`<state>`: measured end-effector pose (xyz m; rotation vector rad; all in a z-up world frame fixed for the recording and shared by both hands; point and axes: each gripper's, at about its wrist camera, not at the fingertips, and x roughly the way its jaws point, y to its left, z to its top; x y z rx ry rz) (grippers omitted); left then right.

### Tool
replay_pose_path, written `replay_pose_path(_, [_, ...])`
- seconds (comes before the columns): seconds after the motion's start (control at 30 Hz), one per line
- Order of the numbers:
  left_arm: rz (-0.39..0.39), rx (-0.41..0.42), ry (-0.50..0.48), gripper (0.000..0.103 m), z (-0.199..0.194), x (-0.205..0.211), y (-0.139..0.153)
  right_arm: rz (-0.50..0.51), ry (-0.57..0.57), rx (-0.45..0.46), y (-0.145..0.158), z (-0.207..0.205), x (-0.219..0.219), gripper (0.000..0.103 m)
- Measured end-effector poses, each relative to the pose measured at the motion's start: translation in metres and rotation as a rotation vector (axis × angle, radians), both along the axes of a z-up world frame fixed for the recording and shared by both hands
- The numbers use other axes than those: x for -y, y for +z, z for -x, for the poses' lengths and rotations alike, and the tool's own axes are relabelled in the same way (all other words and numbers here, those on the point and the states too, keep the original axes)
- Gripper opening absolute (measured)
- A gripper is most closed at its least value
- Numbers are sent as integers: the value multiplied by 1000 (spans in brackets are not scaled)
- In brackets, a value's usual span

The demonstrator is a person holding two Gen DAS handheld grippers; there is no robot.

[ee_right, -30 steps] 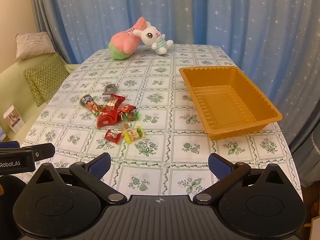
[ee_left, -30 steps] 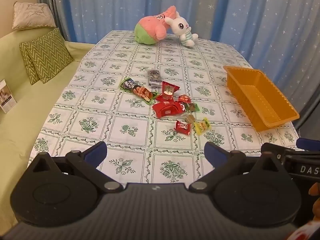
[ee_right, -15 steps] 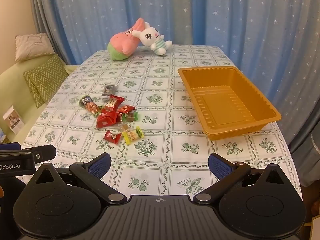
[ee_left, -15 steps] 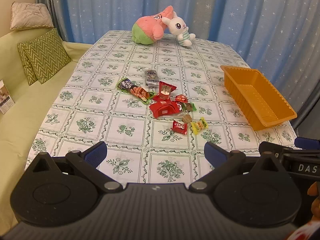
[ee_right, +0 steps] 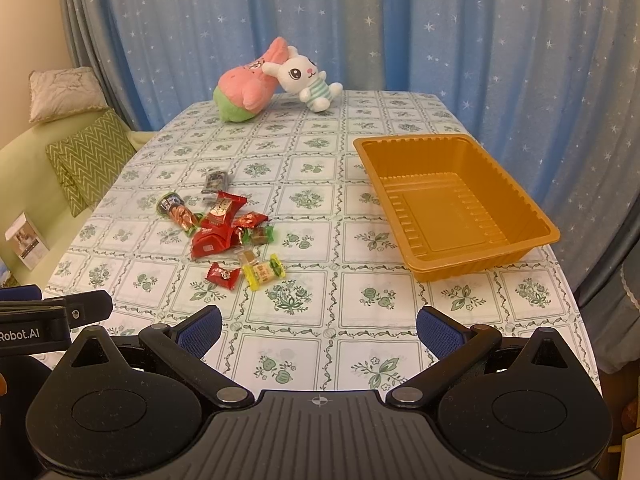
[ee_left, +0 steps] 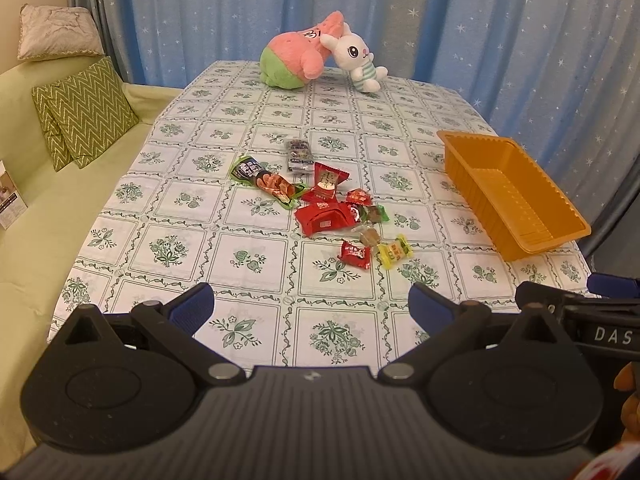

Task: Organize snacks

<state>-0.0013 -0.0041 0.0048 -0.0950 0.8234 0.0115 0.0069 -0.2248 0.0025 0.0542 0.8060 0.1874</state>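
Left gripper (ee_left: pixel 311 307) low in the frame, spread wide, holding nothing. Right gripper (ee_right: pixel 319 323) the same, low and wide apart. Snack packets (ee_left: pixel 326 210) heaped mid-frame on the flowered tablecloth (ee_left: pixel 256 258). Orange tray (ee_right: pixel 454 204) at right, apart from them.

— Where do I find the snacks?

— I see the snack pile (ee_right: pixel 224 236) on the surface (ee_right: pixel 320 320), left of centre. The tray (ee_right: pixel 452 204) sits to its right, well apart, with nothing in it.

— What lies nearest me?

— Two small wrapped candies (ee_right: pixel 244 274) lie side by side at the near edge of the pile. Behind them are the larger packets, and the long packet (ee_left: pixel 266 180) angles off to the left. One dark packet (ee_right: pixel 216 182) lies farthest back.

— And beyond that?

— Two plush toys (ee_right: pixel 272 80) lean together at the far end of the surface, before the curtain (ee_right: pixel 480 40). I see a sofa (ee_left: pixel 48 200) left of the surface, with cushions (ee_left: pixel 84 116) on it.
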Motion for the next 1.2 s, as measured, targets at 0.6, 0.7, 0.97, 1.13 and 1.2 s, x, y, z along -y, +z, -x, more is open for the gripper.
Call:
replay_pose_path(0.6, [0,1,-3,103,-1,2,-1,1,-5,3,1,-1,2,103])
replay_pose_path(0.7, [0,1,-3,103,-1,3,-1,0,-6,3,1,-1,2,103])
replay_pose_path(0.97, [1,0,-4,103,-1,4,-1,0,-6,1,1,0,3,103])
replay_pose_path(1.13, [2,0,-4,103,-1,4,-1,0,-7,2,0,0,3,103])
replay_pose_path(1.2, [2,-1,-5,103,-1,5,-2,0,-8,1,0,0,3,103])
